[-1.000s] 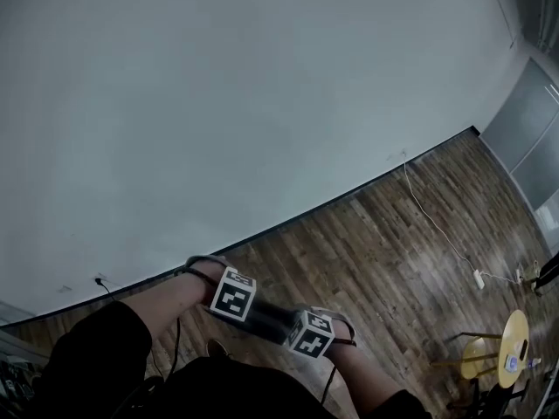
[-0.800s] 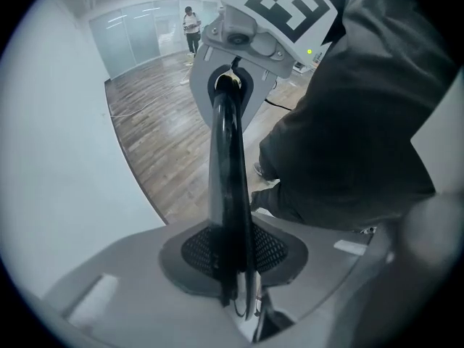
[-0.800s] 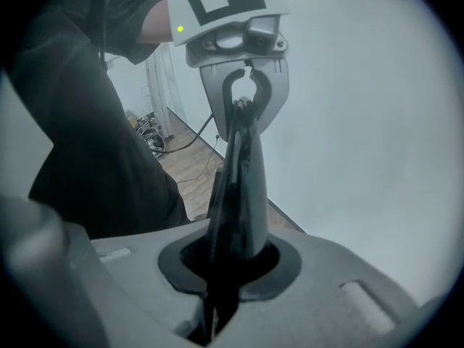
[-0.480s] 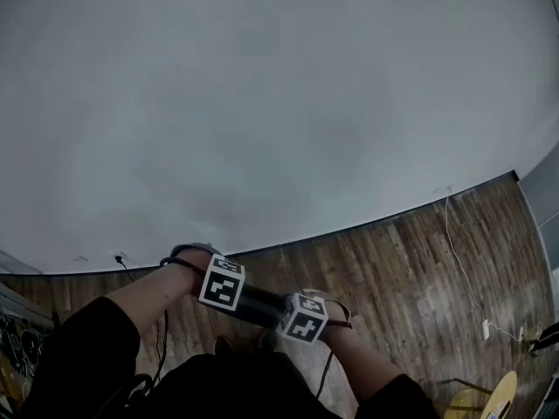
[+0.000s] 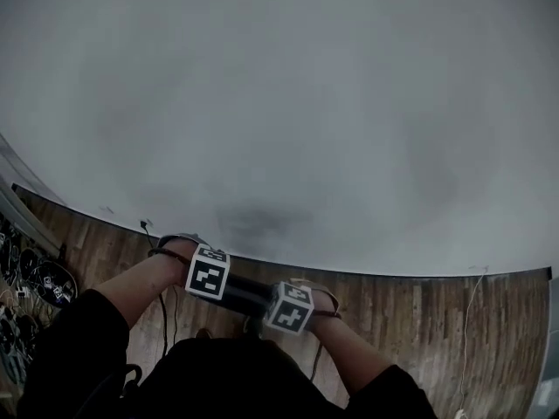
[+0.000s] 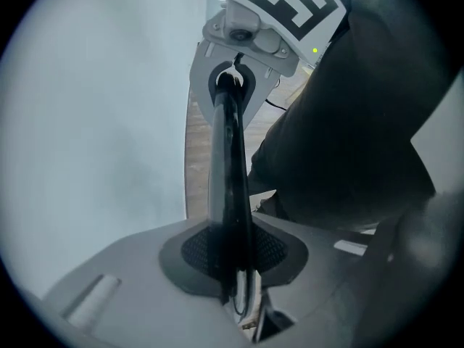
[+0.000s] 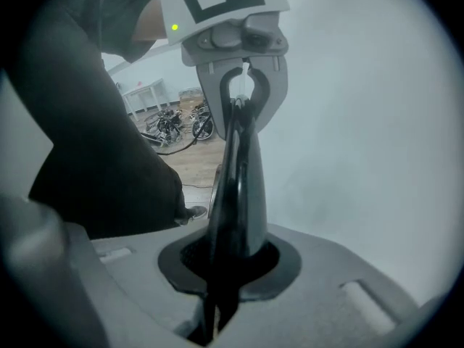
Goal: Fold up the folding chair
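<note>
A thin, glossy black part of the folding chair point(image 5: 247, 293) spans between my two grippers, low in the head view in front of the person's dark clothing. My left gripper point(image 5: 218, 279) is shut on one end and my right gripper point(image 5: 281, 302) on the other. In the left gripper view the black chair part point(image 6: 229, 172) runs from my left gripper point(image 6: 230, 267) up to the right gripper's marker cube point(image 6: 293, 2). The right gripper view mirrors this: the chair part point(image 7: 238, 172) rises from my right gripper point(image 7: 225, 267) toward the left one. The rest of the chair is hidden.
A pale wall point(image 5: 279, 103) fills most of the head view, close ahead above a strip of wooden floor point(image 5: 419, 321). A black cable point(image 5: 162, 312) hangs by the left arm. Bicycles point(image 7: 174, 125) and a white table point(image 7: 145, 93) stand behind the person.
The view has swung left along the wall: the yellow round stool and grey door at the right are gone, clutter appears at the left edge. Both grippers keep hold of the black part.
</note>
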### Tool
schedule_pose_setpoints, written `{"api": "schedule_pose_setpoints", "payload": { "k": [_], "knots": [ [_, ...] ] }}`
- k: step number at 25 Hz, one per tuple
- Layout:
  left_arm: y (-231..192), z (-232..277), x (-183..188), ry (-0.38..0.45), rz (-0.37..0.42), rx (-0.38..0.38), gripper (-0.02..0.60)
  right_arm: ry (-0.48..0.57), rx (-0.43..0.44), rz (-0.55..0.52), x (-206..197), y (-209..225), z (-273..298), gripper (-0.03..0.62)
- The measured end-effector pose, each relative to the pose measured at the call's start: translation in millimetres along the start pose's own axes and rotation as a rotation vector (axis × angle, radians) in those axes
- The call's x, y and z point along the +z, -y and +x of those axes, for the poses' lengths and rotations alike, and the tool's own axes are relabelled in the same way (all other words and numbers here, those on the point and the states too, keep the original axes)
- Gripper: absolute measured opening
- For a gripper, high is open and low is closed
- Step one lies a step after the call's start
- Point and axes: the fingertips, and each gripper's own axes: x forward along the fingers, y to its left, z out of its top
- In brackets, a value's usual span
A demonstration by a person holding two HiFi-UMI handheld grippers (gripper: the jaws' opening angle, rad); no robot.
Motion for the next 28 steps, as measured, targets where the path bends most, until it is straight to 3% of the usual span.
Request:
{"api": "schedule_pose_setpoints", "payload": {
  "k": [7,11,28],
  "knots": [
    [-23.1,-2.6,-14.8,0.006,-0.158,0.029,0.077,0.004,0.038,-0.134,9.5,38.9,8.3,0.048],
    [-27.3,-2.9,-15.1,0.01,-0.204,0.042,0.077,0.003,0.06,-0.164,10.6,45.7,8.0,0.048],
    [-50.4,-3.9,1.4,0.064,-0.145,0.045,0.083,-0.023,0.072,-0.115,-5.3,64.6,3.5,0.049]
  ]
}}
